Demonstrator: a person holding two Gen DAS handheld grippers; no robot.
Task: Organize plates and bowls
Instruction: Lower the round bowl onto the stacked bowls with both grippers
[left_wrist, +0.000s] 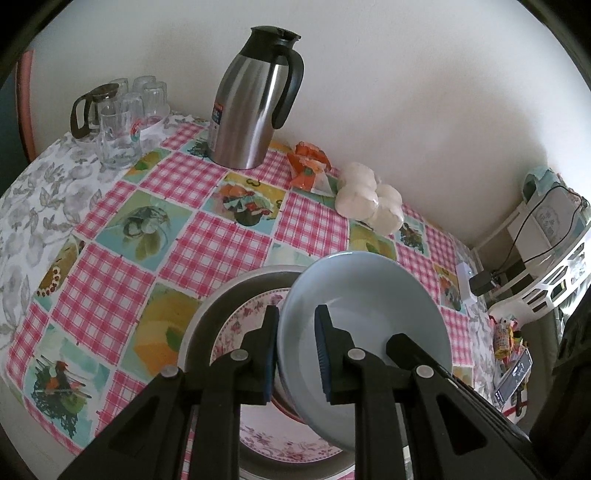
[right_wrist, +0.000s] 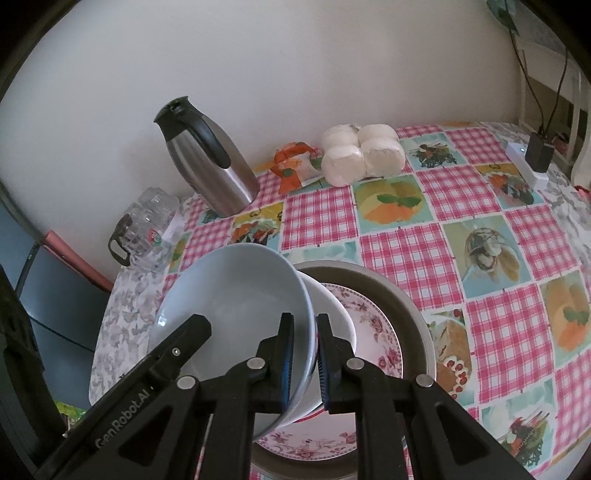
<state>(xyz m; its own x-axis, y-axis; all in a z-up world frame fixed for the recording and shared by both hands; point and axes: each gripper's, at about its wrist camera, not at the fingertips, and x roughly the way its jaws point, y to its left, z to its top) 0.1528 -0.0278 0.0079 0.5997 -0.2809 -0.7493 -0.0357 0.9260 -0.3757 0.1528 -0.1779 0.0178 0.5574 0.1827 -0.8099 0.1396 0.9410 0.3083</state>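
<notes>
Bowl (right_wrist: 236, 306) pinched at opposite rims by left gripper (left_wrist: 297, 354) and right gripper (right_wrist: 306, 358); lower level onto plate (right_wrist: 369, 317).

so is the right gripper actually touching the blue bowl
Touching. The right wrist view shows the right gripper with its jaws on either side of the blue bowl rim, the pads pressed against it.

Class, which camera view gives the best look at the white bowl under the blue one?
The right wrist view: the white bowl shows its rim and wall beside the blue bowl. In the left wrist view the blue bowl almost wholly hides it.
</notes>
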